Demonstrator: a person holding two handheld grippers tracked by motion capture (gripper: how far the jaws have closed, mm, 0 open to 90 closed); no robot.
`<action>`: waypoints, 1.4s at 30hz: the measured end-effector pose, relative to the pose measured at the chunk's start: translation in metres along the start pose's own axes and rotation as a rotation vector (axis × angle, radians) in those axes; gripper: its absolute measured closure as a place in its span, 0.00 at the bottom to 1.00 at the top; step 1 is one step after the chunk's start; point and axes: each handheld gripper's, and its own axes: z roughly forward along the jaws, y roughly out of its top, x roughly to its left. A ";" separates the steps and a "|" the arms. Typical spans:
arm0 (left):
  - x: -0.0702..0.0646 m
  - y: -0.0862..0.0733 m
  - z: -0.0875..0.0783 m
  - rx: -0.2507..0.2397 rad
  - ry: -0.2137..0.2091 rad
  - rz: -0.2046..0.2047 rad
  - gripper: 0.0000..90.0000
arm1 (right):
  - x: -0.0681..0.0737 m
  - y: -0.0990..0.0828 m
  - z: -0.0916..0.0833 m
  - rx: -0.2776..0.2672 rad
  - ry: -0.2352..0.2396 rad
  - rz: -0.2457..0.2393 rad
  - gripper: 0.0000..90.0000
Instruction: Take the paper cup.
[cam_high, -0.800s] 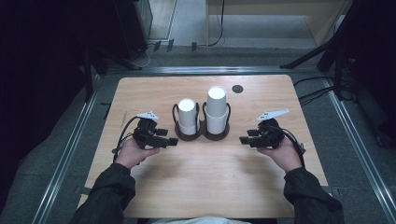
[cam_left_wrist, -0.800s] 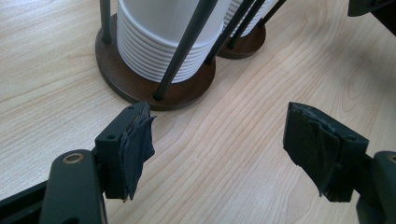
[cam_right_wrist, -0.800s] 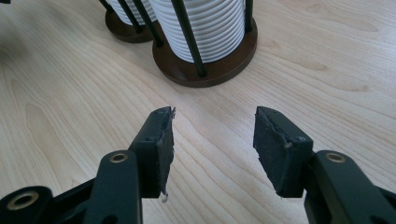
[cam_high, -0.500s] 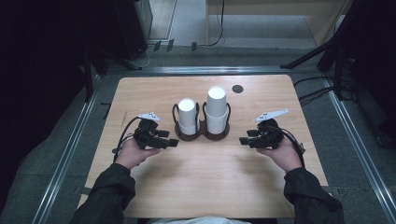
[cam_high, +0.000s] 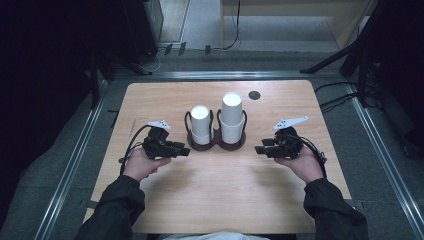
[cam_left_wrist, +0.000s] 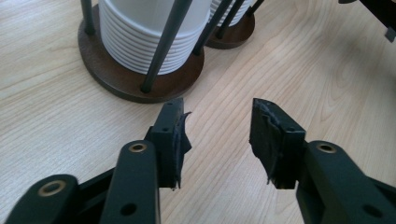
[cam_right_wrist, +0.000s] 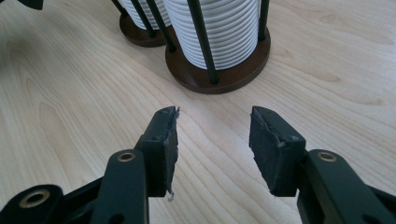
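Your wooden table (cam_high: 215, 200) takes up most of the high view, a pale board with a grey floor around it and metal rails along both sides. Your forearms come in from the near edge in dark sleeves.

In the middle of the table, toward the far half, stand two stacks of white cups, each in a dark round-based holder with thin upright rods. The left stack (cam_high: 201, 124) is the shorter one; the right stack (cam_high: 232, 117) rises higher. The two holders touch or nearly touch at their bases (cam_high: 216, 145). In the left gripper view the nearer holder base (cam_left_wrist: 135, 79) sits just ahead and left of your jaws, with the ribbed rims of the cups showing between the rods. In the right gripper view the nearer base (cam_right_wrist: 219, 74) sits straight ahead, and the other holder (cam_right_wrist: 140, 23) stands behind it to the left.

Your left gripper (cam_high: 182, 150) is held just left of the holders, pointing toward them, low over the bare wood. Its jaws are spread apart with nothing between them, the worn pads (cam_left_wrist: 175, 140) facing each other across a clear gap. Your right gripper (cam_high: 260, 149) mirrors it on the other side, near the taller stack's holder, jaws likewise released and holding nothing.

A small dark round disc (cam_high: 254, 95) lies on the table beyond the right stack, well apart from it.
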 end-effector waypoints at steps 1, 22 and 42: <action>0.000 0.000 -0.001 -0.005 -0.003 0.000 0.66 | 0.000 0.001 0.000 0.003 0.007 0.012 0.56; -0.015 0.007 0.001 -0.021 0.000 0.032 0.80 | 0.000 0.004 -0.005 -0.012 -0.019 -0.019 0.51; -0.054 0.027 0.029 -0.092 -0.002 0.018 0.73 | 0.004 0.004 -0.006 -0.017 -0.031 0.002 0.50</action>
